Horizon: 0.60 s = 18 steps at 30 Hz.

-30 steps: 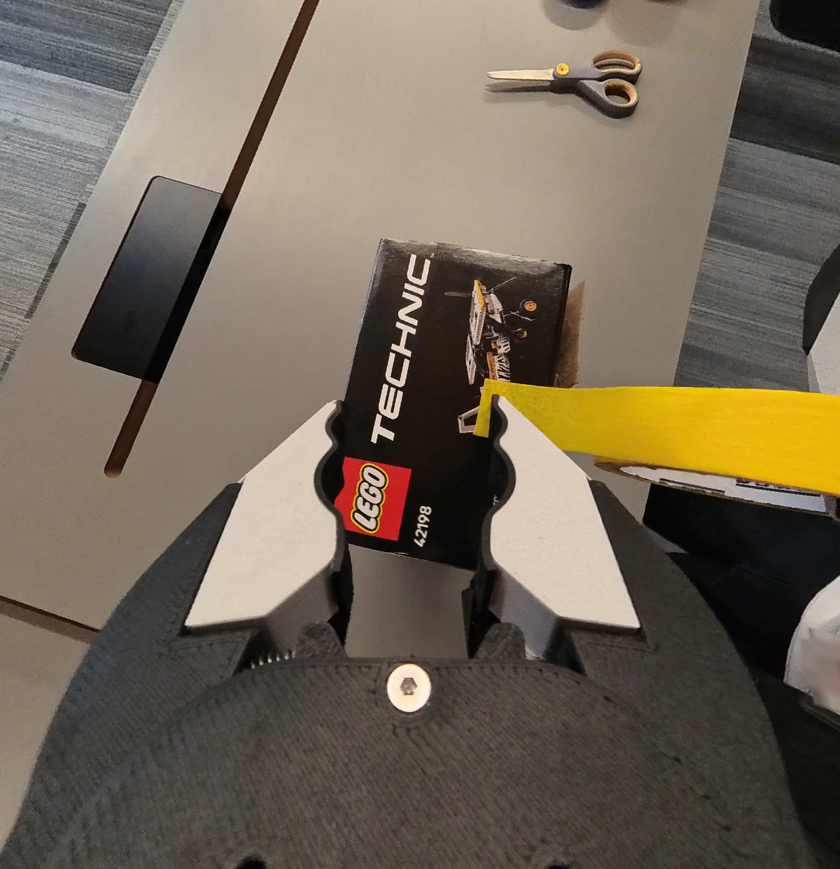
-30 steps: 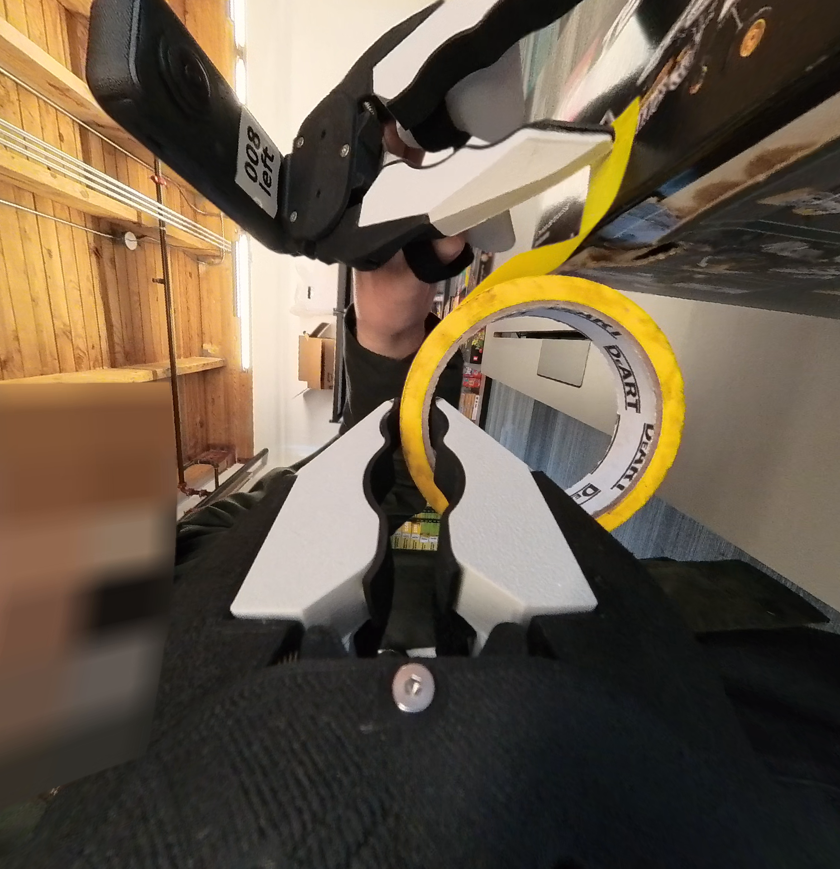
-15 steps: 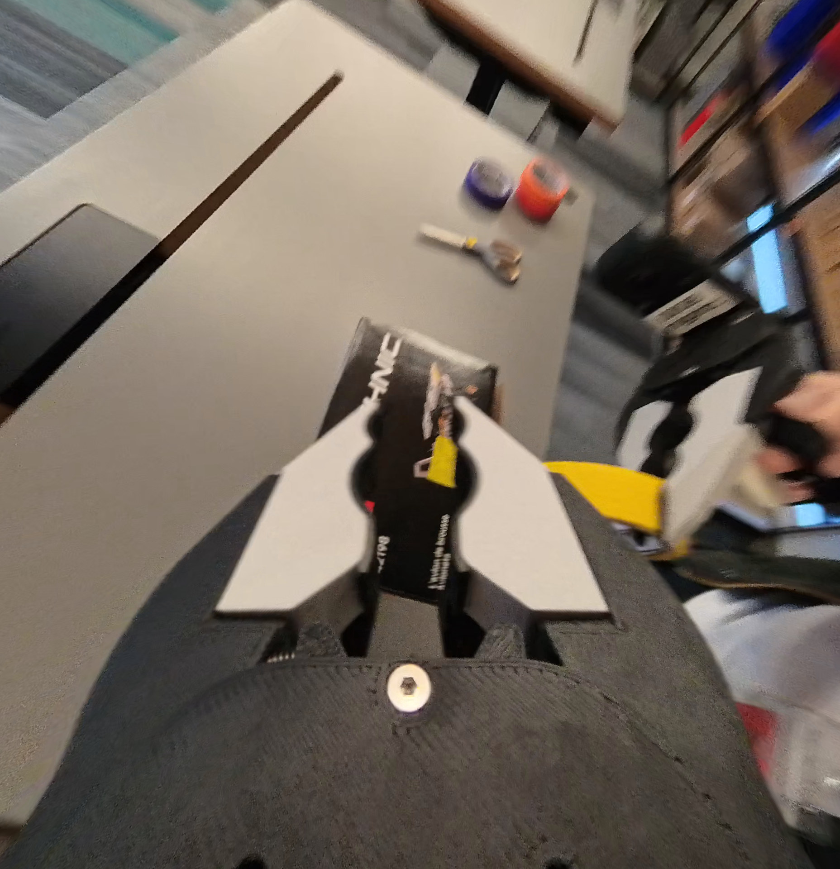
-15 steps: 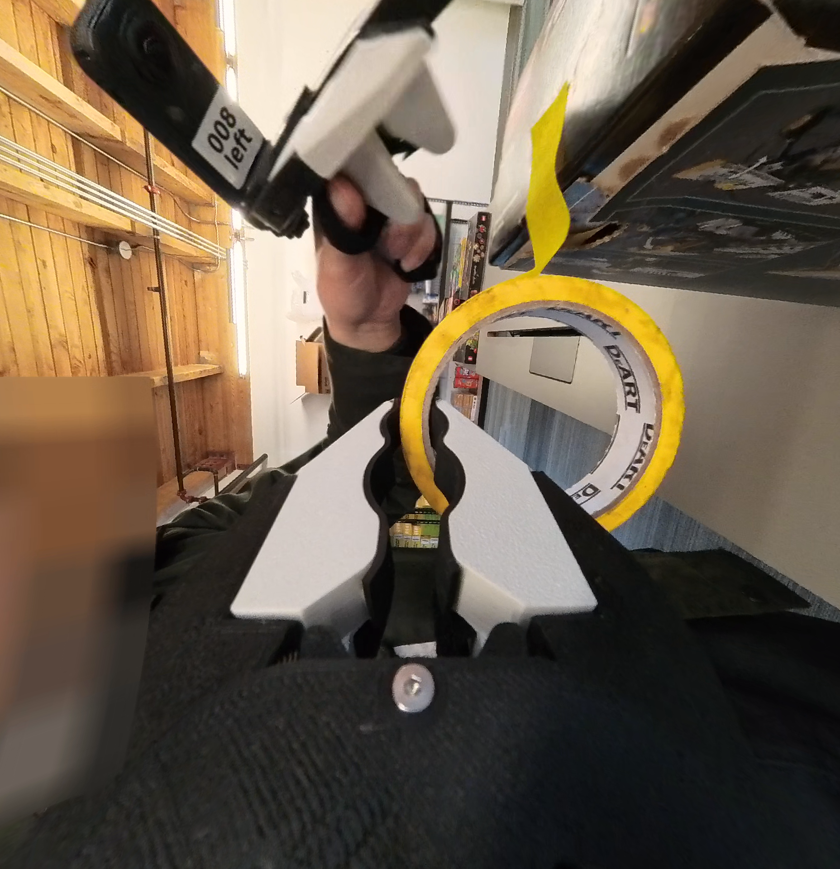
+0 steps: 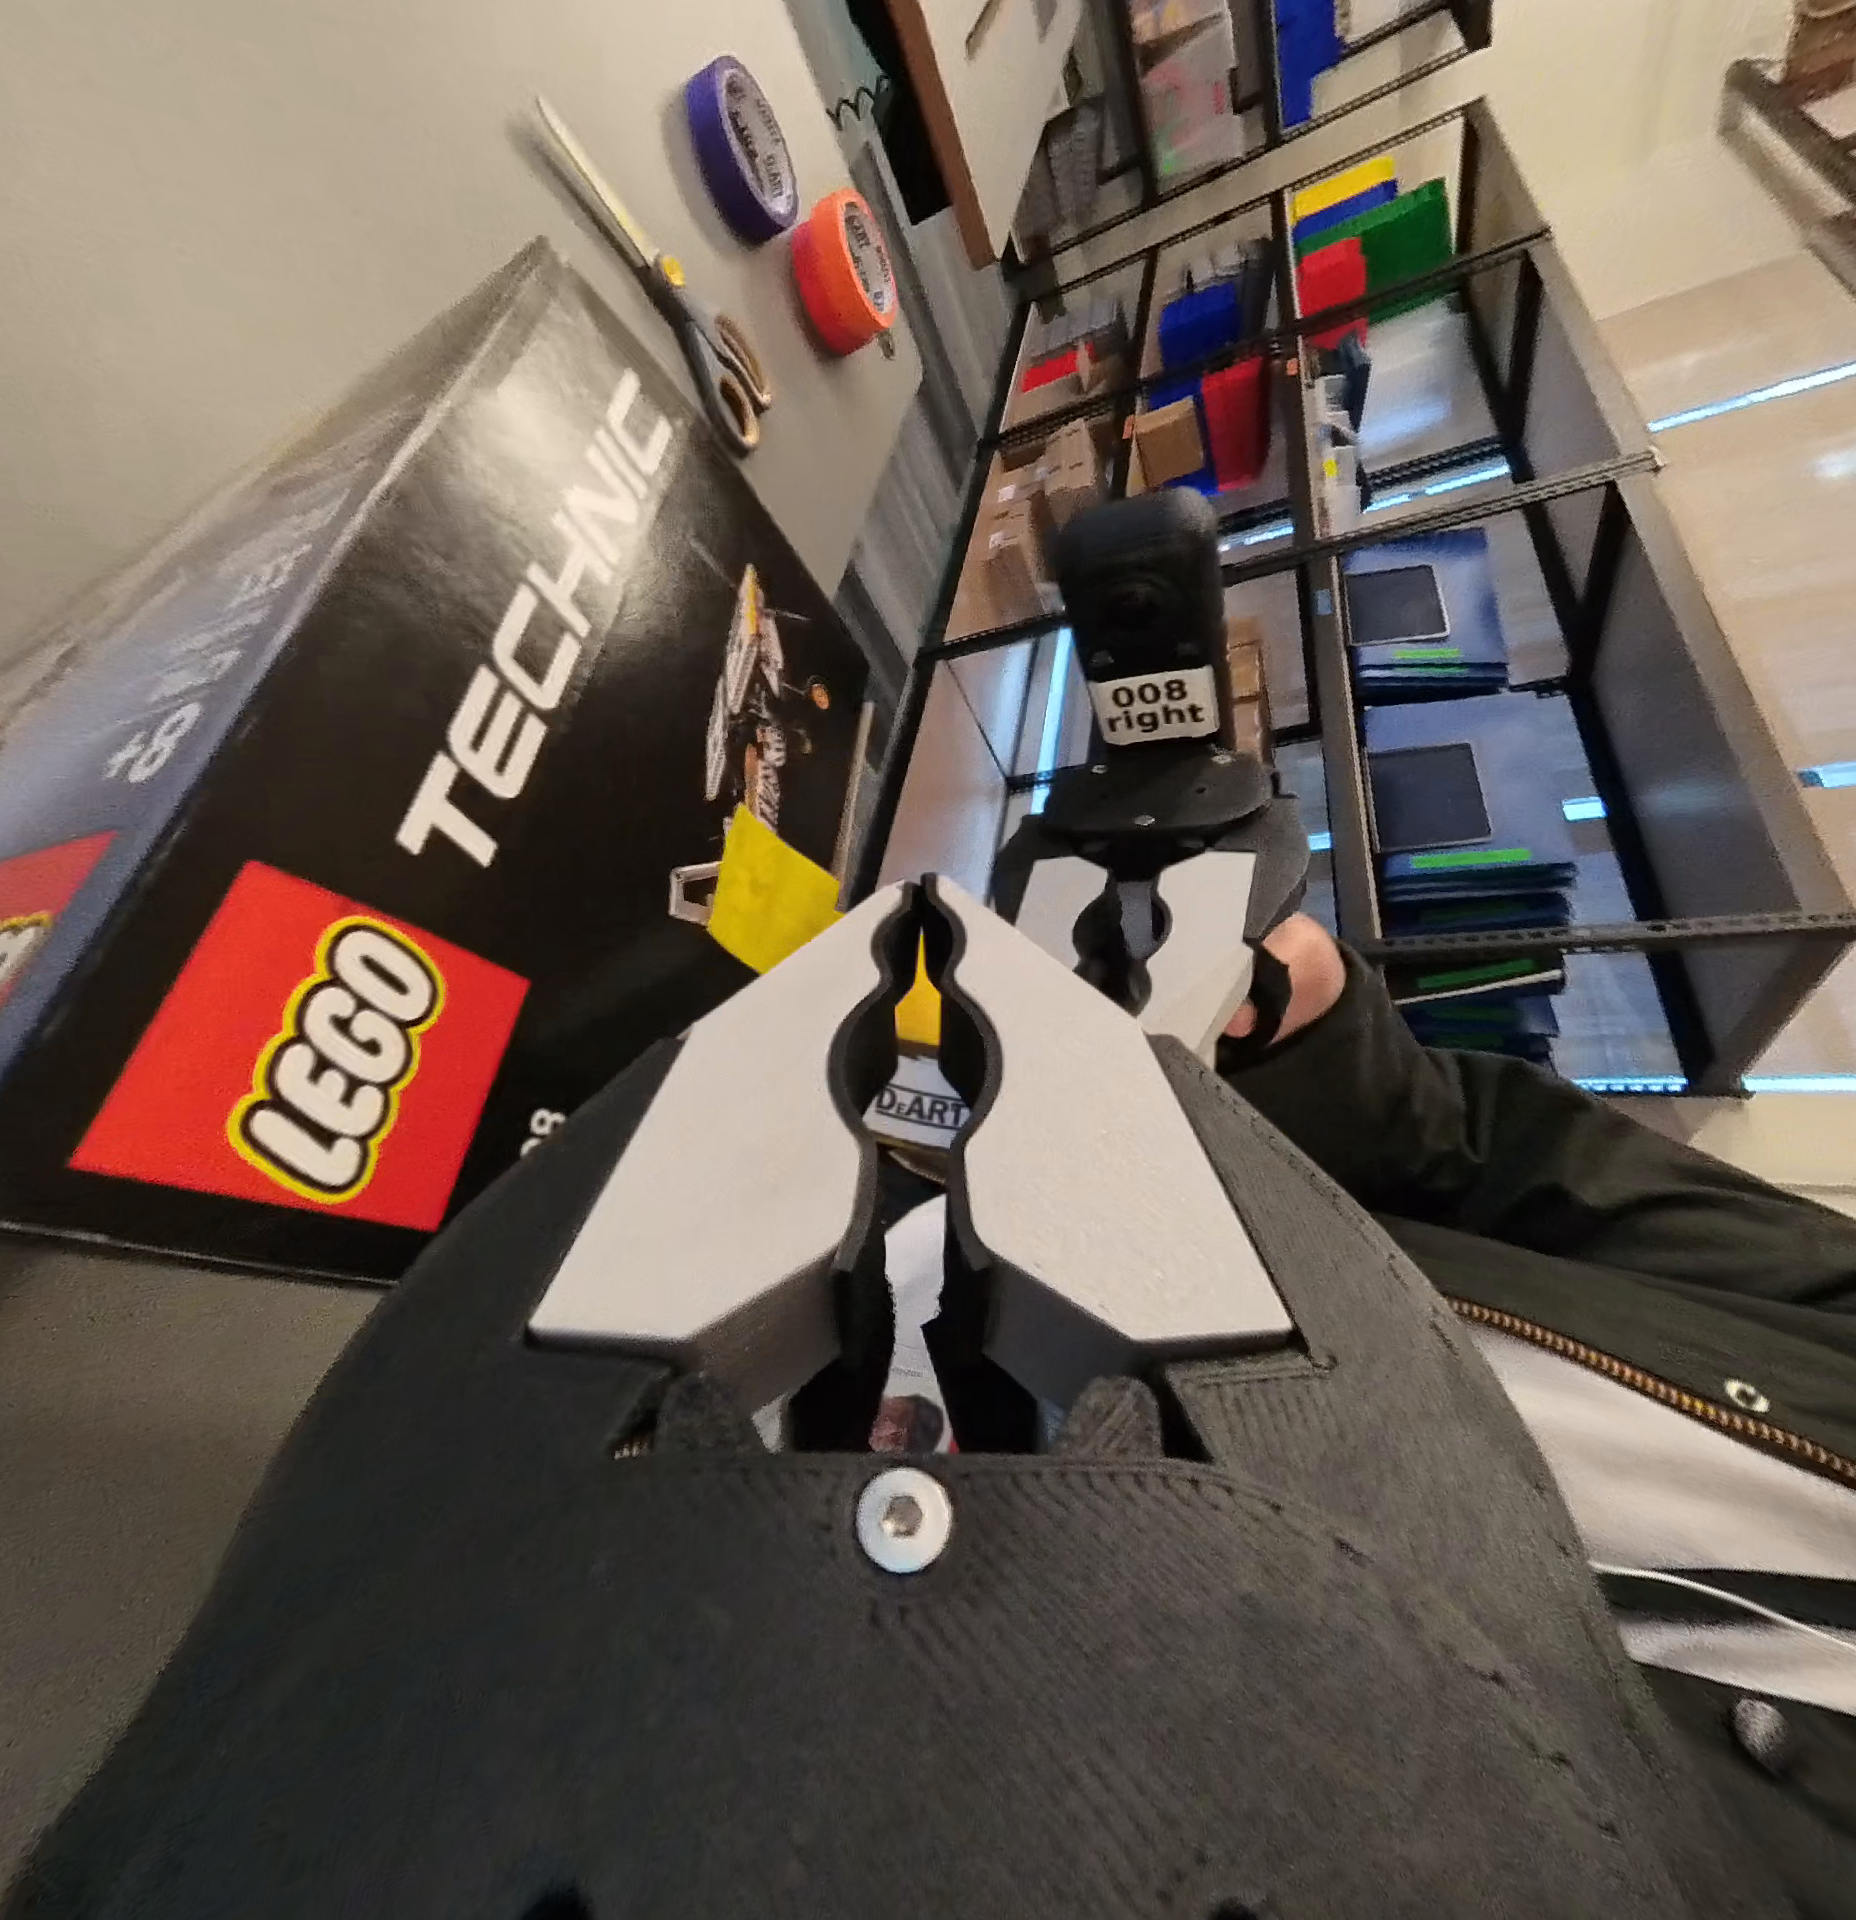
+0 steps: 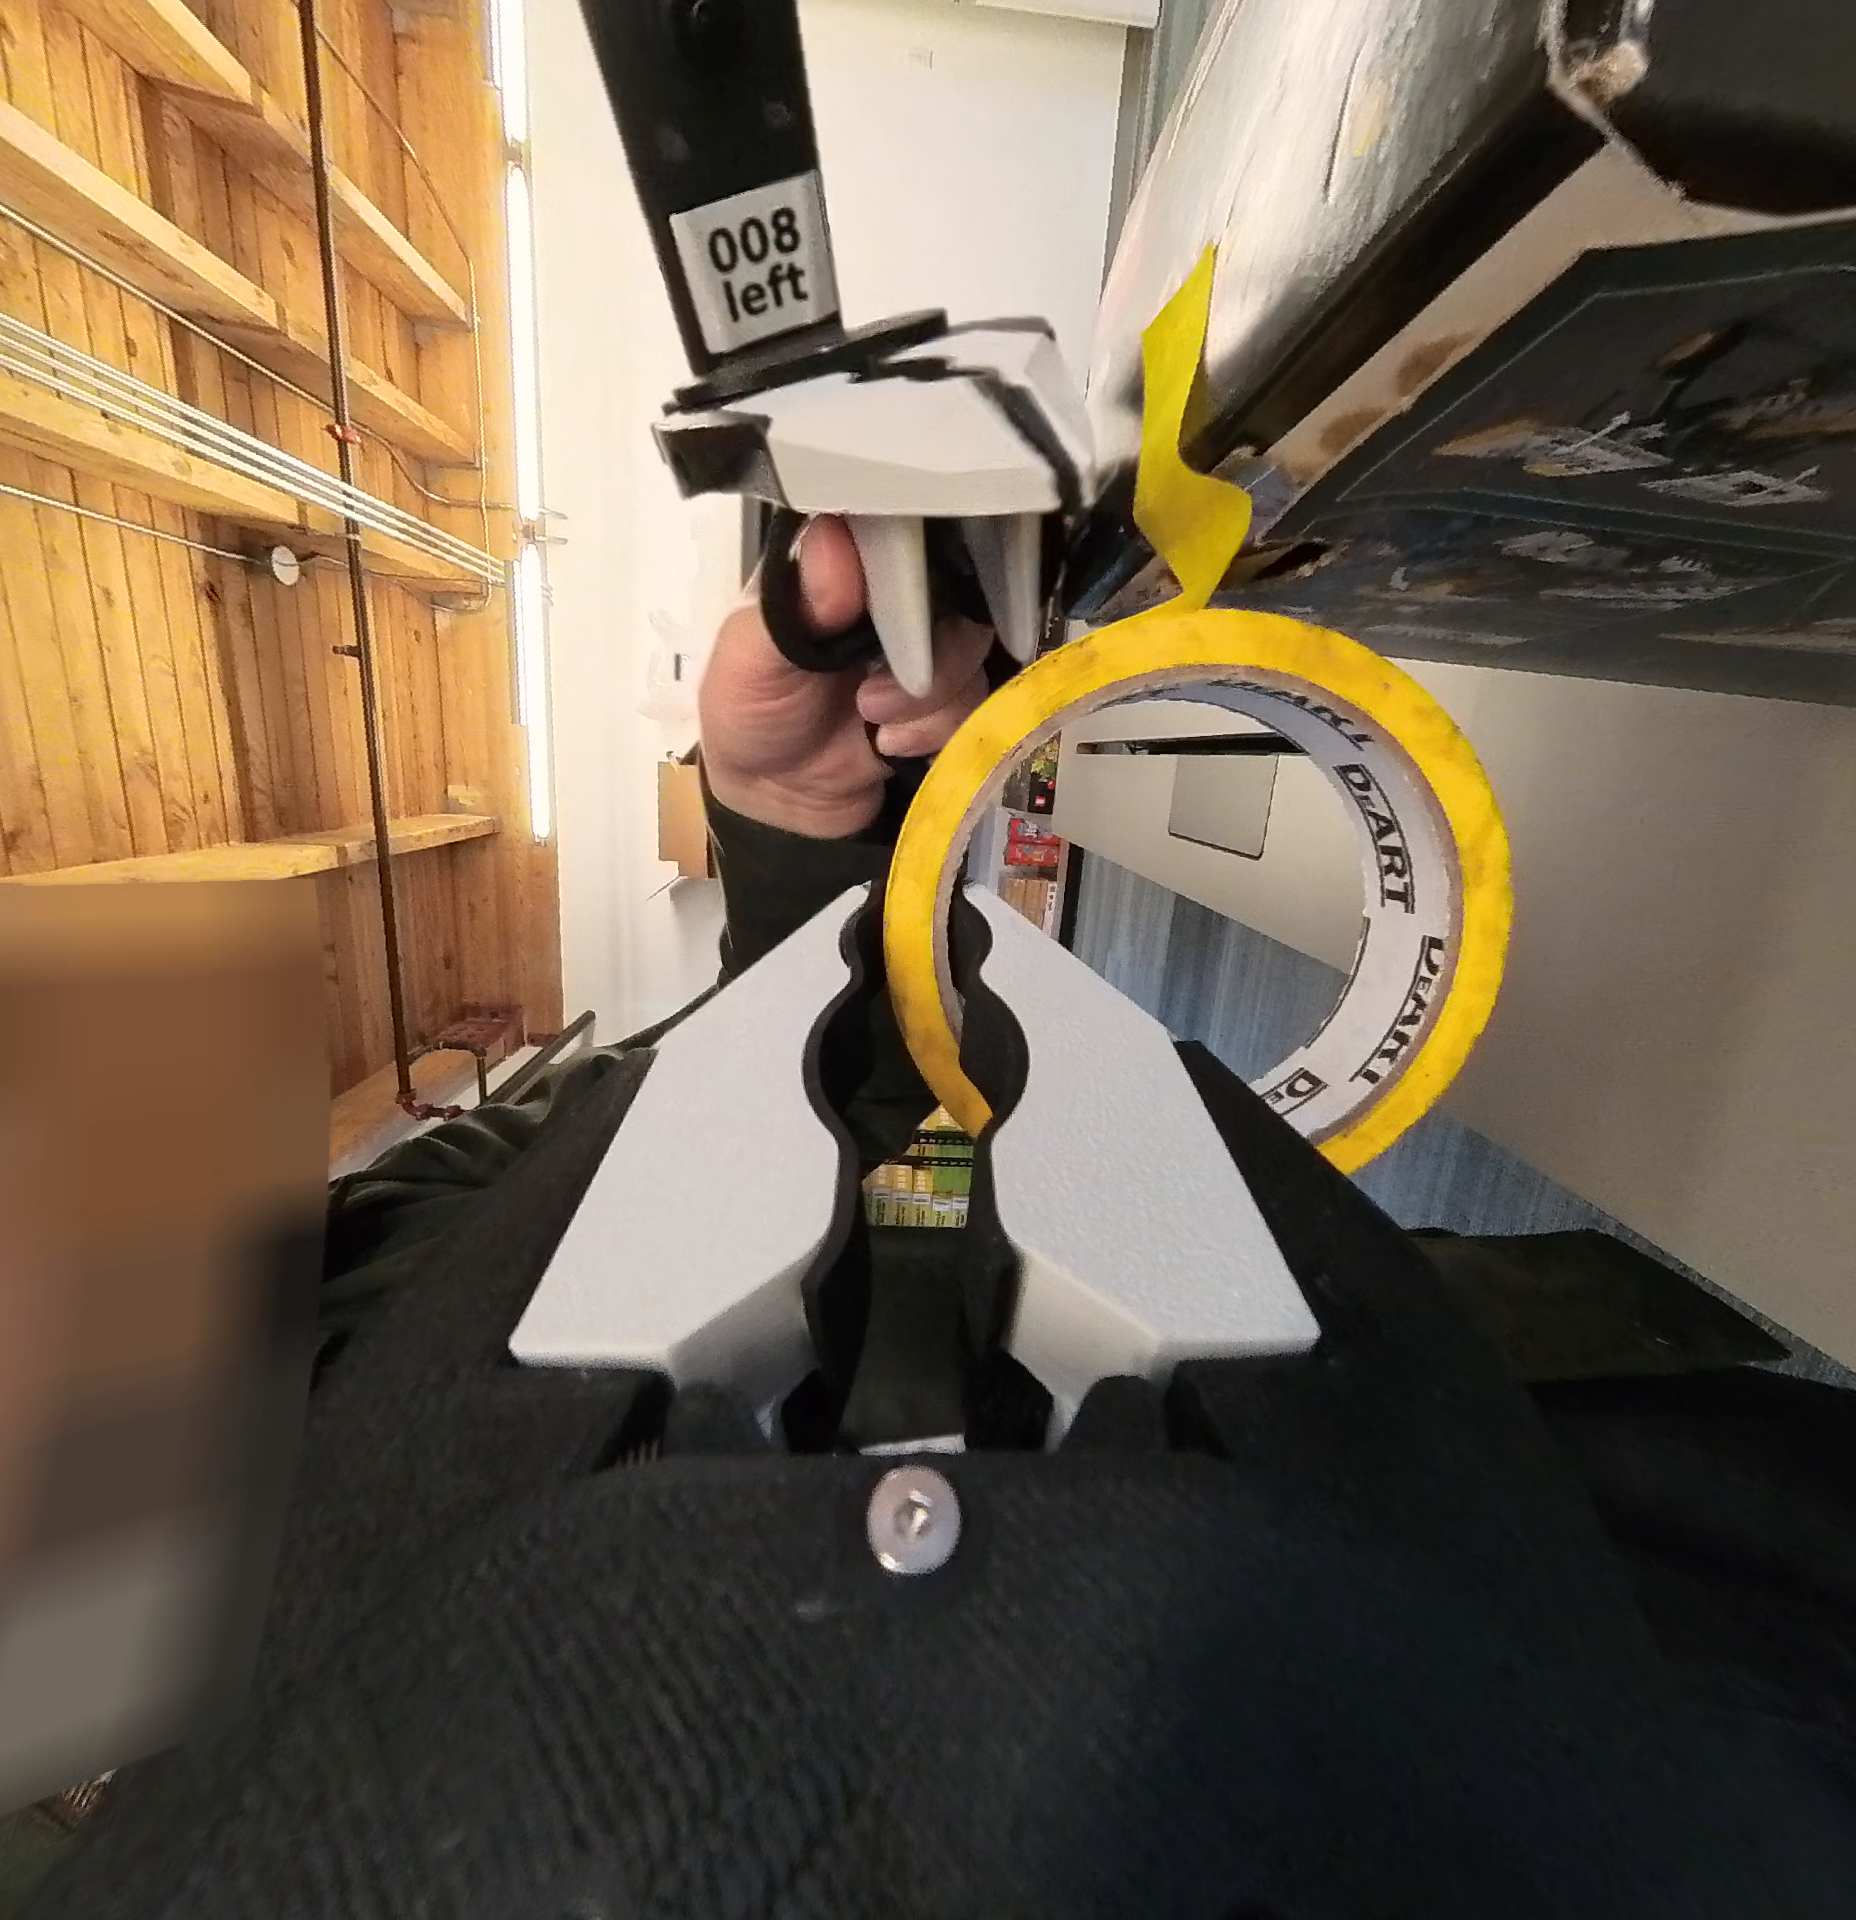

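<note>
The right tongs [image 6: 919, 914] pinch the rim of a yellow crepe tape roll [image 6: 1464, 894] whose strip sticks to a glossy black cardboard box [image 5: 467, 748] on the matte tabletop [image 5: 176, 260], while the left tongs [image 5: 922, 894] are pressed together, empty.

Yellow tape roll [image 6: 1464, 862] with white, black-lettered core, yellow strip [image 5: 768, 899] on glossy black box [image 5: 550, 748] bearing a red square with white lettering edged yellow, purple roll [image 5: 742, 145] and orange roll [image 5: 841, 270] on pale grey desk [image 5: 228, 208], grey-and-black gripper fingers [image 5: 758, 1132].
</note>
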Motion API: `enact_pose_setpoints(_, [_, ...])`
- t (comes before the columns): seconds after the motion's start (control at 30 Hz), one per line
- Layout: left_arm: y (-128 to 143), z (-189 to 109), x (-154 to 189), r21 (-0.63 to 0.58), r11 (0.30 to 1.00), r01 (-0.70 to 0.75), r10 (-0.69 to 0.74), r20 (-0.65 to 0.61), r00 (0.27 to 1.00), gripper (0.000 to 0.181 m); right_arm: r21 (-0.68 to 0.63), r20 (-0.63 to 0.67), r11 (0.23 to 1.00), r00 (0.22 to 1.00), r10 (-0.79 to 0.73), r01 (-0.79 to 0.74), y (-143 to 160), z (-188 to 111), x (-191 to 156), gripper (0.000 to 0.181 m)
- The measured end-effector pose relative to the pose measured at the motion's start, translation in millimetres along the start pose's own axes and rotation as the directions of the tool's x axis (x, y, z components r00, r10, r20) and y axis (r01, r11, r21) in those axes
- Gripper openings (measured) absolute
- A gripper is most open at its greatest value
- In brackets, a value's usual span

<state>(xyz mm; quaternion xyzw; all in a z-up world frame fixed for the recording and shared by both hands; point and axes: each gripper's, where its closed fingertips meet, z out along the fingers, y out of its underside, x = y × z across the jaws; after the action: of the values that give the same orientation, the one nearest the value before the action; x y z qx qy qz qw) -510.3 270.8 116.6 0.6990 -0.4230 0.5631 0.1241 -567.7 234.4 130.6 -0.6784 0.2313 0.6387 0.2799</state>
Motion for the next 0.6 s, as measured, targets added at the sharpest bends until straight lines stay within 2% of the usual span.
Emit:
enact_pose_setpoints(0.13, [3.4, -0.2, -13.2, -0.023, 1.000, -0.004, 0.005, 0.079, 0.997, 0.000, -0.004, 0.001, 1.000, 1.000, -0.002, 0.002, 0.2, 1.0, -0.4, 0.009])
enact_pose_setpoints(0.4, [-7.8, -1.1, -19.1, -0.007, 1.000, 0.003, -0.002, 0.113, 0.994, 0.000, -0.012, -0.007, 1.000, 1.000, -0.008, 0.008, 2.5, 3.3, -0.7, 0.009])
enact_pose_setpoints(0.6, [-27.7, -15.8, -25.0, 0.141, 0.990, 0.007, -0.023, 0.111, 0.994, 0.000, -0.012, -0.002, 1.000, 1.000, -0.007, 0.007, 2.8, 2.9, -0.2, 0.010])
